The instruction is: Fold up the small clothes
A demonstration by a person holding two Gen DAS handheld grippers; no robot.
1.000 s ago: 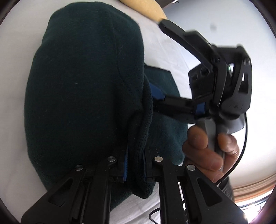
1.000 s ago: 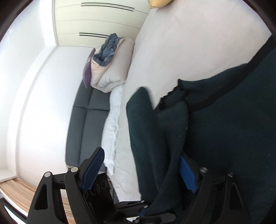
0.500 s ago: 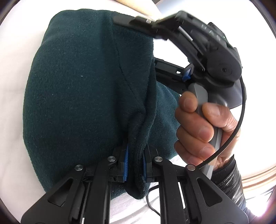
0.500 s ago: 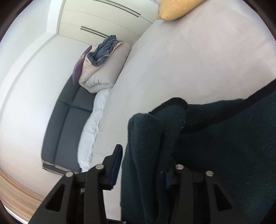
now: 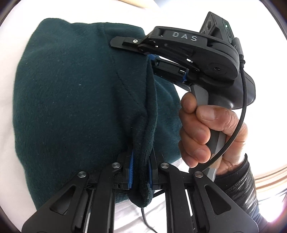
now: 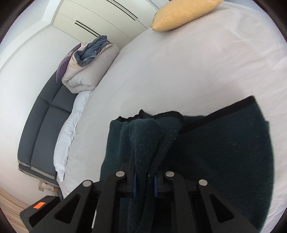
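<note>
A wide bed point(image 6: 179, 71) with a pale, smooth sheet fills most of the room. A mustard-yellow cushion point(image 6: 183, 12) lies at its far end. Beside the bed stands a dark grey sofa point(image 6: 43, 121), with a rolled beige duvet point(image 6: 87, 71) and a purple pillow point(image 6: 62, 68) piled on it. Cream wardrobe doors point(image 6: 100, 16) line the far wall. Daylight is bright and even, and a strip of light wooden floor point(image 6: 7, 202) shows below.

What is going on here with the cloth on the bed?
A person is folding a dark green garment on a white bed. The left hand-held gripper is shut on one edge of it. The right hand-held gripper is closing on another bunched edge, with the cloth between its pads.
</note>
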